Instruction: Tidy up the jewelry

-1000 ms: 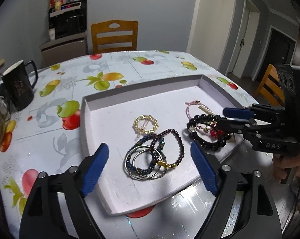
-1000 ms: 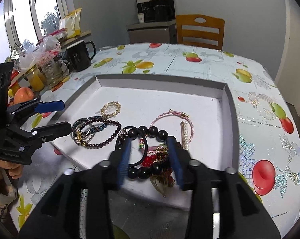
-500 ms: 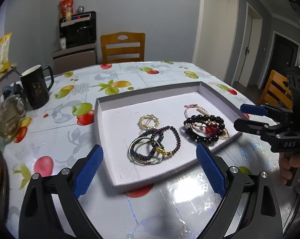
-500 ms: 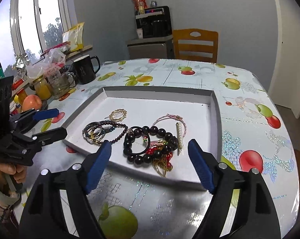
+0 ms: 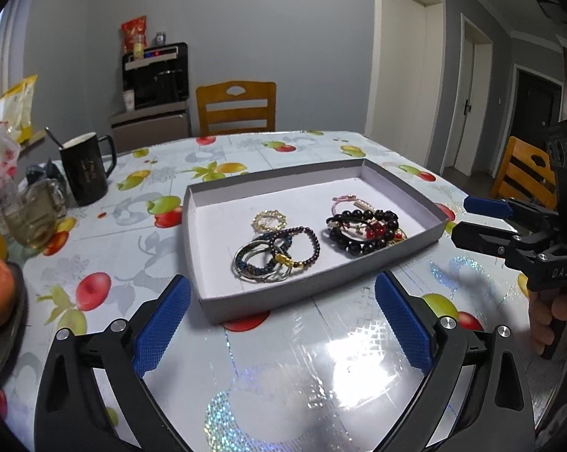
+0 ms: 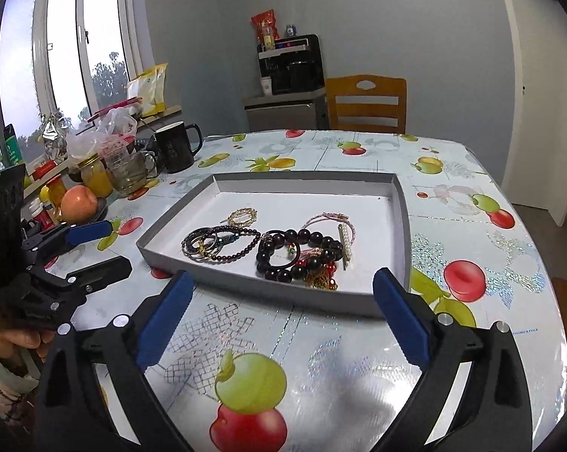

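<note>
We see the left gripper [image 5: 281, 324] and right gripper [image 6: 279, 320] spread wide, jaws just opening, gripping nothing, above the tabletop [image 5: 283, 358]; bracelets [image 6: 298, 254] lie in the tray [image 6: 276, 292].

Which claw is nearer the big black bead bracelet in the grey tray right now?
Right. The right claw hangs open just off the tray's near edge, facing the big black bead bracelet. The left claw sits further left, open too, facing the silver bangle pile.

Bare tabletop [image 5: 321, 358] before tray [image 5: 321, 286]
</note>
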Demonstrator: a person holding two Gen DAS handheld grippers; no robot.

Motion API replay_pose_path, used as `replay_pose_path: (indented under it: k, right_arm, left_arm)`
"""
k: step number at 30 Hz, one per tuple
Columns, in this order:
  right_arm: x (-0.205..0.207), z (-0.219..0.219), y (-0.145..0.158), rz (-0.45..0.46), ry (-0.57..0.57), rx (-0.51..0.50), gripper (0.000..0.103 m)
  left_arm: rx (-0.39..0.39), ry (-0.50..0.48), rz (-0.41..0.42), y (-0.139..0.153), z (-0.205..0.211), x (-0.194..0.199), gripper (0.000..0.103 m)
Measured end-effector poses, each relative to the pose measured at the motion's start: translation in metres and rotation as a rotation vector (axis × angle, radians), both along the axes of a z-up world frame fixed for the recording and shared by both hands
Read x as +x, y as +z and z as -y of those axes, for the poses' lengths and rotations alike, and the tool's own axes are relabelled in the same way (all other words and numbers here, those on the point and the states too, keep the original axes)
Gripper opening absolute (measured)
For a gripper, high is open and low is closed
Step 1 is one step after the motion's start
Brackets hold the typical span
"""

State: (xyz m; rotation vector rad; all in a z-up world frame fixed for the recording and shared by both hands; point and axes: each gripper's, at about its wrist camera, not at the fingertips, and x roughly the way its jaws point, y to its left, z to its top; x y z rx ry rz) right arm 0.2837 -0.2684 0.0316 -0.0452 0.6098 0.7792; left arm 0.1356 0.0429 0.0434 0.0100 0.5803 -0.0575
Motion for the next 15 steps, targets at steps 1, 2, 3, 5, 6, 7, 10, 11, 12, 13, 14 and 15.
replay_pose_path:
  k: [1, 2, 3, 5, 6, 7, 10, 11, 12, 13, 14, 15]
  right_arm:
    - [-0.004, 0.001, 0.000, 0.005, 0.000, 0.001, 0.096]
    - [-0.007, 0.002, 0.000, 0.010, -0.004, 0.003, 0.097]
    - [-0.009, 0.003, 0.000, 0.015, -0.005, 0.005, 0.097]
    - [-0.014, 0.003, 0.000, 0.027, -0.008, 0.004, 0.097]
    - [-0.017, 0.003, 0.000, 0.034, -0.010, 0.003, 0.097]
    - [-0.019, 0.003, 0.001, 0.040, -0.011, 0.003, 0.097]
    - [-0.023, 0.004, 0.001, 0.053, -0.012, 0.006, 0.097]
    - [-0.025, 0.004, 0.001, 0.056, -0.012, 0.008, 0.097]
    - [-0.027, 0.004, 0.001, 0.059, -0.013, 0.010, 0.097]
    - [-0.028, 0.004, 0.000, 0.060, -0.012, 0.011, 0.097]
    - [-0.030, 0.004, -0.001, 0.062, -0.010, 0.010, 0.097]
    - [-0.032, 0.003, -0.002, 0.068, -0.010, 0.006, 0.097]
  left_arm:
    - [0.005, 0.001, 0.004, 0.000, 0.001, -0.001, 0.098]
    - [0.012, 0.003, 0.010, 0.000, 0.003, -0.004, 0.098]
    - [0.016, 0.005, 0.014, 0.001, 0.004, -0.006, 0.098]
    - [0.016, 0.008, 0.027, 0.001, 0.006, -0.012, 0.098]
    - [0.014, 0.010, 0.030, 0.001, 0.007, -0.014, 0.098]
    - [0.014, 0.011, 0.031, 0.001, 0.008, -0.015, 0.098]
    - [0.015, 0.023, 0.037, 0.000, 0.010, -0.019, 0.098]
    - [0.009, 0.027, 0.039, 0.000, 0.009, -0.021, 0.098]
    - [-0.001, 0.031, 0.041, 0.000, 0.009, -0.022, 0.098]
    - [-0.012, 0.034, 0.043, 0.000, 0.008, -0.023, 0.098]
    - [-0.018, 0.036, 0.045, 0.000, 0.007, -0.024, 0.098]
    - [-0.023, 0.040, 0.047, 0.000, 0.006, -0.025, 0.098]
